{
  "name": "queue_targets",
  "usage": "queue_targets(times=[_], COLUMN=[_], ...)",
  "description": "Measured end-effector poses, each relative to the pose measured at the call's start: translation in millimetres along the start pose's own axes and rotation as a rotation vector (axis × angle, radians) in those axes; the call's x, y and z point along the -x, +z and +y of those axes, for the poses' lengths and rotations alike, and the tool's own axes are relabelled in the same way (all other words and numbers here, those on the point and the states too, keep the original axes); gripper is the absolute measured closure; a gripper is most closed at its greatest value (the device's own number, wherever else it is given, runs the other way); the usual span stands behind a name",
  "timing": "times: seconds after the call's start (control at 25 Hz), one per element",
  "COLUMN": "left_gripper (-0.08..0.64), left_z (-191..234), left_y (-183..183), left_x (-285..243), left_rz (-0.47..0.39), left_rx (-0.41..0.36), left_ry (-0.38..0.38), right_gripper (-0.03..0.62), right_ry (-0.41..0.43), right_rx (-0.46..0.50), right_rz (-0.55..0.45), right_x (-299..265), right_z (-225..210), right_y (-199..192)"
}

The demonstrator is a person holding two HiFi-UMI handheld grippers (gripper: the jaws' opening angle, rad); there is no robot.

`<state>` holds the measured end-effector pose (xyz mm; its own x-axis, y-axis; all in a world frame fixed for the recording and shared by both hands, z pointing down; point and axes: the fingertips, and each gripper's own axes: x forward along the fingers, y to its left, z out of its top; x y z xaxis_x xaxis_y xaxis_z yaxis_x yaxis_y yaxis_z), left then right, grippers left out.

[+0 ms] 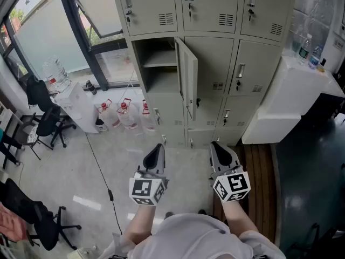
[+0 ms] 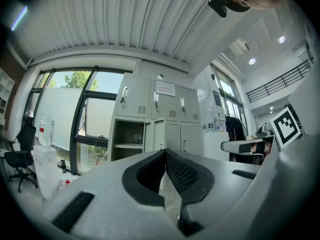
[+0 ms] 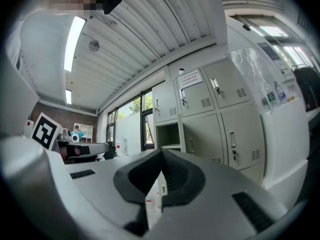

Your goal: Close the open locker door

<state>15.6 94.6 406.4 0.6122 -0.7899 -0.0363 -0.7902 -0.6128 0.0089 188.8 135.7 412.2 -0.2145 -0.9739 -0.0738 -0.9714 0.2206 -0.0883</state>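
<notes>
Grey steel locker bank [image 1: 253,63] against the wall; its middle-row grey sheet-metal door [image 1: 187,79] stands swung outward, exposing a shelved compartment [image 1: 156,63]. Nearer the camera, the left gripper [image 1: 157,150] and right gripper [image 1: 216,148], both clenched on nothing, hang well apart from the door
</notes>
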Motion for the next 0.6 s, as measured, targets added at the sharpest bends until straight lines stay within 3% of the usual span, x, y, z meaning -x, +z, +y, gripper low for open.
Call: queue_targets(times=[0.6], left_gripper=[0.552], left_z=[4.2], left_y=[0.6], left_x=[0.7], left_rz=[0.005], left_rx=[0.001], left_ry=[0.006], right_gripper=[0.580], right_ry=[0.003], right_rx=[0.011], right_rz=[-0.013], right_x=[0.0], right_z=[3.1], right_y=[3.9])
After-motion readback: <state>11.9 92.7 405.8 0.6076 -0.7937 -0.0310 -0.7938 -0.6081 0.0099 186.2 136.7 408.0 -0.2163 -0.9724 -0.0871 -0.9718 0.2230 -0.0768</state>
